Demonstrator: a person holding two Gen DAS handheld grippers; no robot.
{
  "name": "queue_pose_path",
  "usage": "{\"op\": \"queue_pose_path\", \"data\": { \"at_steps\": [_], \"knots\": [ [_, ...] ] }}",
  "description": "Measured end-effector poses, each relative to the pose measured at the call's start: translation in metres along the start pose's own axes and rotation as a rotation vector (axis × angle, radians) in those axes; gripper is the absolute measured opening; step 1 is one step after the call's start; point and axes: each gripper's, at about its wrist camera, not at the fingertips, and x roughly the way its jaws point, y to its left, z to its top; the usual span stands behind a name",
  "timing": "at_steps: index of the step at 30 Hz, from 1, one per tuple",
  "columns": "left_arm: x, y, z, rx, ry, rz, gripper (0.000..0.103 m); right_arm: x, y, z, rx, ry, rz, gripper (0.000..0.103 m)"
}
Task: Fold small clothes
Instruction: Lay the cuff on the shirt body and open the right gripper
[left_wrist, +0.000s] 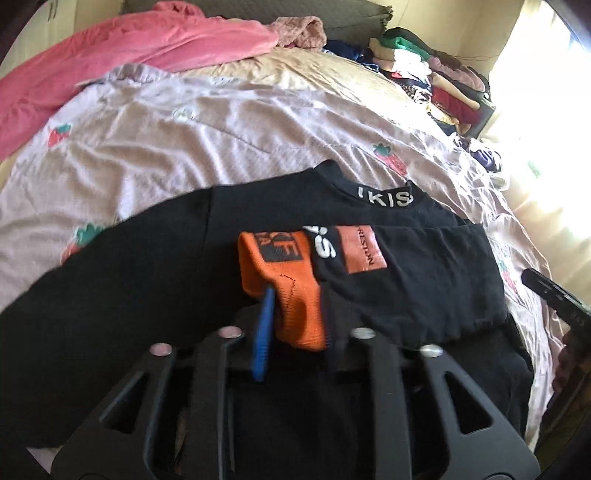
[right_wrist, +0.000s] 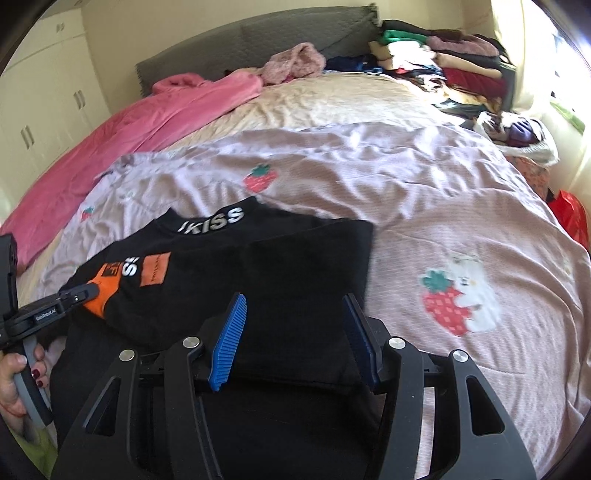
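Note:
A small black shirt (left_wrist: 155, 280) with white collar lettering and orange patches lies on the lilac strawberry sheet (left_wrist: 192, 140). My left gripper (left_wrist: 295, 314) is shut on the shirt's orange cuff (left_wrist: 291, 291), holding the sleeve over the shirt's body. In the right wrist view the left gripper (right_wrist: 86, 291) grips that orange cuff (right_wrist: 107, 284) at the shirt's (right_wrist: 288, 273) left side. My right gripper (right_wrist: 295, 328) is open, its blue pads (right_wrist: 229, 339) spread just above the shirt's near right part, holding nothing.
A pink blanket (right_wrist: 140, 125) lies along the bed's left side. A stack of folded clothes (right_wrist: 443, 62) sits at the far right by the grey headboard (right_wrist: 258, 33). A red bag (right_wrist: 570, 214) sits at the right edge. White cupboards (right_wrist: 44, 92) stand left.

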Motion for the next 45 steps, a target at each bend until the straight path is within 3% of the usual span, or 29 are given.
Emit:
{"op": "queue_pose_path", "data": {
  "at_steps": [7, 10, 13, 16, 20, 26, 29, 37, 38, 39, 40, 42, 45],
  "knots": [
    [-0.03, -0.007, 0.002, 0.042, -0.068, 0.029, 0.024, 0.02, 0.022, 0.001, -0.058, 0.034, 0.014, 0.055],
    [-0.022, -0.02, 0.004, 0.066, -0.032, -0.008, 0.026, 0.031, 0.027, 0.0, -0.071, 0.061, 0.011, 0.055],
    [0.002, -0.029, 0.002, 0.1, 0.034, 0.002, 0.027, 0.043, 0.031, -0.001, -0.079, 0.088, 0.01, 0.055],
    [0.021, -0.02, -0.004, 0.068, 0.109, 0.022, 0.028, 0.054, 0.03, -0.006, -0.076, 0.119, -0.012, 0.055],
    [0.03, -0.005, -0.015, 0.053, 0.115, -0.018, 0.03, 0.069, 0.016, -0.018, -0.045, 0.165, -0.044, 0.056],
    [0.029, -0.005, -0.015, 0.064, 0.111, -0.034, 0.03, 0.067, 0.015, -0.021, -0.023, 0.15, -0.04, 0.056],
    [0.024, -0.007, -0.015, 0.072, 0.104, -0.035, 0.032, 0.059, 0.017, -0.02, -0.013, 0.133, -0.028, 0.064],
    [0.008, -0.003, -0.015, 0.07, 0.089, -0.049, 0.037, 0.032, 0.026, -0.019, -0.01, 0.081, -0.025, 0.065],
    [0.005, -0.002, -0.015, 0.064, 0.085, -0.052, 0.04, 0.028, 0.028, -0.019, -0.009, 0.073, -0.024, 0.07],
    [0.002, 0.0, -0.016, 0.059, 0.081, -0.058, 0.041, 0.026, 0.029, -0.019, -0.008, 0.068, -0.025, 0.086],
    [-0.001, 0.001, -0.016, 0.055, 0.076, -0.061, 0.041, 0.022, 0.029, -0.019, -0.003, 0.055, -0.03, 0.091],
    [-0.006, 0.002, -0.016, 0.053, 0.068, -0.064, 0.043, 0.014, 0.032, -0.018, 0.005, 0.026, -0.03, 0.093],
    [-0.016, 0.008, -0.016, 0.044, 0.055, -0.072, 0.053, 0.008, 0.037, -0.018, 0.001, 0.014, -0.036, 0.093]
  ]
}}
